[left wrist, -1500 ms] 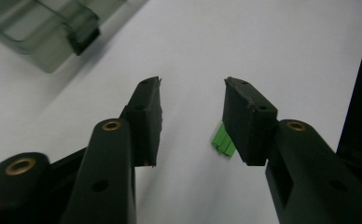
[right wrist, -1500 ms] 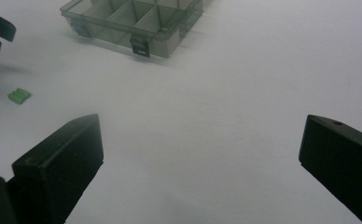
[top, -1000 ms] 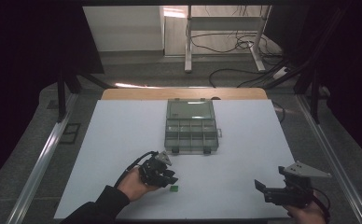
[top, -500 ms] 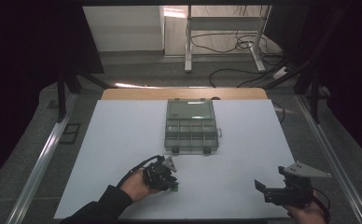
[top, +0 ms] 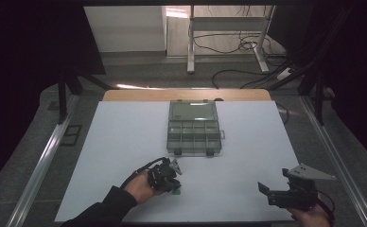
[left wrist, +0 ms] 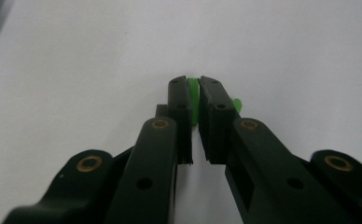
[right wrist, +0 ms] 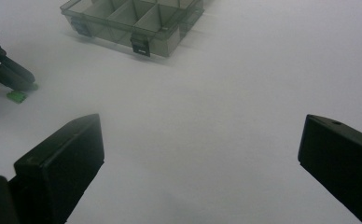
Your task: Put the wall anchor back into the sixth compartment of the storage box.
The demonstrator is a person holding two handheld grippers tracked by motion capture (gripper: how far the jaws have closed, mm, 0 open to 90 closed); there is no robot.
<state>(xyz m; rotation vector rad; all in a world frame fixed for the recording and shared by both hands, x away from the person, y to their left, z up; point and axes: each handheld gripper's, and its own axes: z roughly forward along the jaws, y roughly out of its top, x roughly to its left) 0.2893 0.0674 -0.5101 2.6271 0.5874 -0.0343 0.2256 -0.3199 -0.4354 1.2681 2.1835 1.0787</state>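
Left gripper (left wrist: 195, 88) | jaws just closing, now clamped on small green plastic part (left wrist: 193, 95), near-left on white table (top: 125, 137) | part's long axis runs along the jaws | right gripper (right wrist: 200, 154) jaws wide apart, near-right | compartment box (top: 193, 130) far centre

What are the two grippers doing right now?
Left gripper: just closed, pinching a small green piece.
Right gripper: open, holding nothing.

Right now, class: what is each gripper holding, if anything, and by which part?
The left gripper is shut on a small green piece, pinched by its flat sides at the jaw tips, against the white table. The right gripper is open and holds nothing.
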